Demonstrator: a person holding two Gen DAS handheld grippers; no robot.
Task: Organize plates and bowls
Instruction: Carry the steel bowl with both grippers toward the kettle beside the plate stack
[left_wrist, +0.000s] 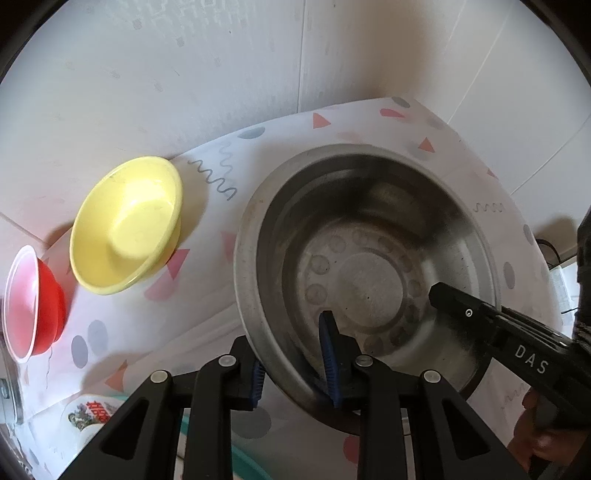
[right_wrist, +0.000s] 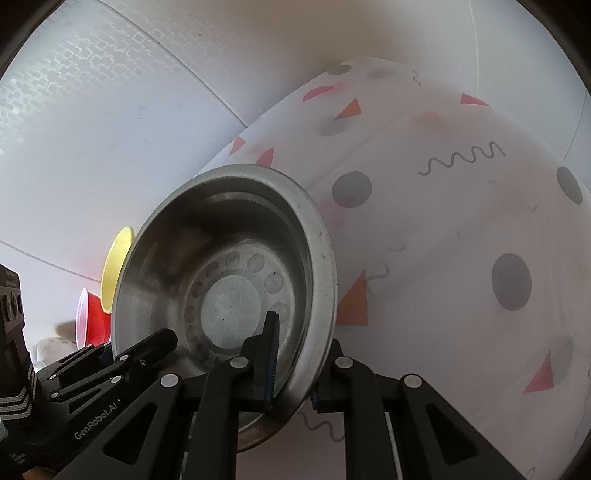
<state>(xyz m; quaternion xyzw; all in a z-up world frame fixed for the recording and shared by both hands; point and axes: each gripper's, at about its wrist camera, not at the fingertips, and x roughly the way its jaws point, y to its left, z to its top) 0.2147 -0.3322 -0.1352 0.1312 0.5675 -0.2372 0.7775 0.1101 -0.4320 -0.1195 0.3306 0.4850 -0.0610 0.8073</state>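
Both grippers clamp the steel bowl's (left_wrist: 365, 273) rim: left gripper (left_wrist: 295, 365) on its near edge, right gripper (right_wrist: 291, 373) on the opposite side, one blue pad inside, one outside. Beneath lies a white patterned cloth (right_wrist: 461, 229) against pale tiled walls (left_wrist: 147, 74). Beside the wall sit a yellow bowl (left_wrist: 125, 225) and red bowl (left_wrist: 33, 306), leaving the cloth's right side free. A printed plate (left_wrist: 92, 413) is cut off below.

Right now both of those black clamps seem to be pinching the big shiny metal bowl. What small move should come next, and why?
Probably a gentle, level lift. The left gripper and right gripper each pinch the rim of the round stainless steel bowl, one finger inside, one outside. The yellow plastic bowl and the red bowl with a white inside sit beside it on the patterned tablecloth.
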